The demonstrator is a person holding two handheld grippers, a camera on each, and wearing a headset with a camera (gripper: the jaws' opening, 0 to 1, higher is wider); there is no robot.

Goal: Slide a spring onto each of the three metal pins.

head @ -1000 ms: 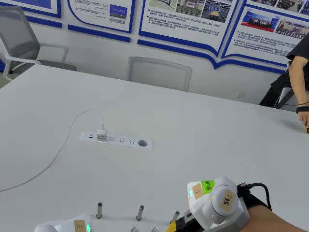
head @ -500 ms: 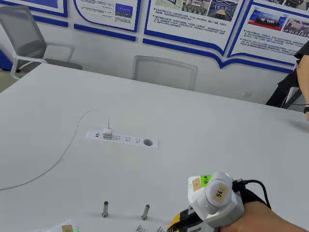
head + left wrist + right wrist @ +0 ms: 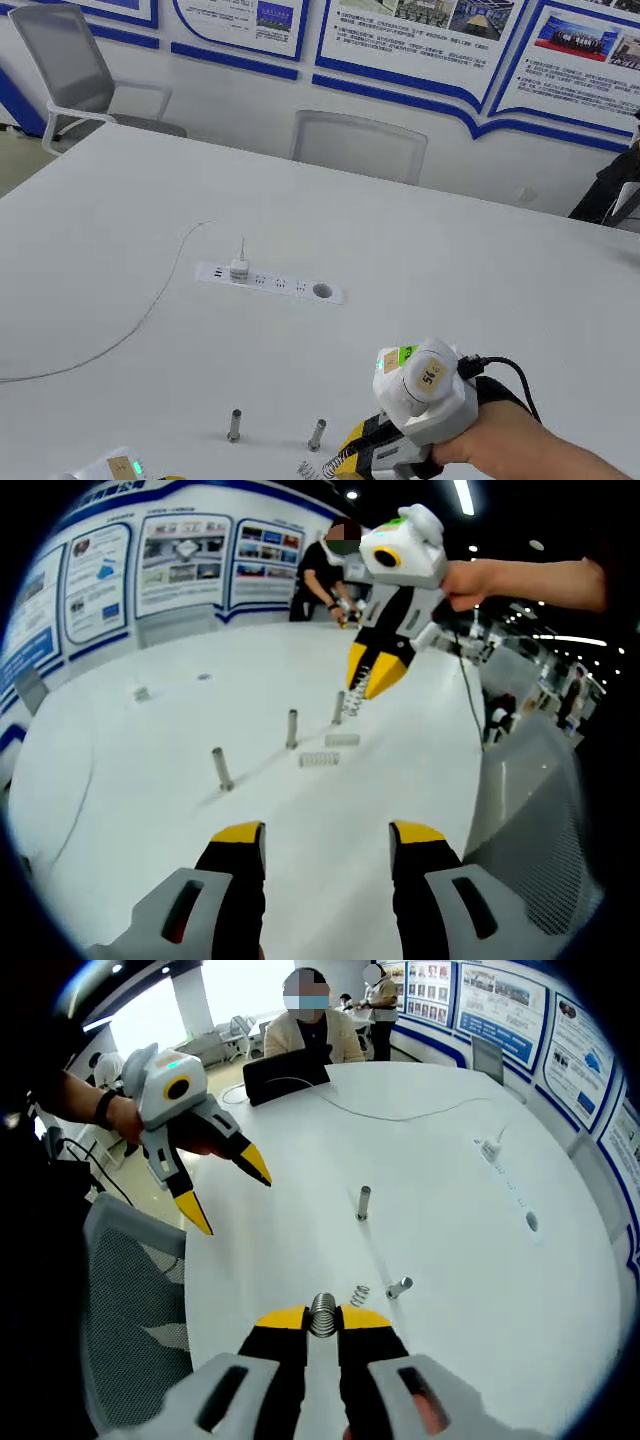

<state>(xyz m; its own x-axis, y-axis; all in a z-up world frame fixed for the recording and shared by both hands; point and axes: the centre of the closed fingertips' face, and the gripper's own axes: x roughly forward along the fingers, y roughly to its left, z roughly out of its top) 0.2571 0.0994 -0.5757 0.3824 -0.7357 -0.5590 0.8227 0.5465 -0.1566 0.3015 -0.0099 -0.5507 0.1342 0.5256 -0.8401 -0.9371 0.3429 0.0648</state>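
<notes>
Jaws of the right gripper point(image 3: 322, 1322) are clamped on one spring point(image 3: 322, 1310), which stands upright between the yellow tips. From the left gripper view we see it hanging just beside the far pin point(image 3: 338, 707) of the row; we cannot tell whether the two touch. We count the middle pin point(image 3: 292, 728) and the near pin point(image 3: 220, 768) standing upright and bare on the desk point(image 3: 130, 780), in a line close to its near edge. A second spring point(image 3: 342, 739) and a third spring point(image 3: 319, 759) lie flat on the desk just beside that line, near each other. Our left gripper point(image 3: 328, 832) has its jaws spread wide with nothing between them, near the desk's near edge and well apart from the pins. Toward the desk's middle lies a power strip point(image 3: 268, 283) with a white charger point(image 3: 240, 268) plugged in, and a grey chair point(image 3: 358, 145) stands at the far edge.
</notes>
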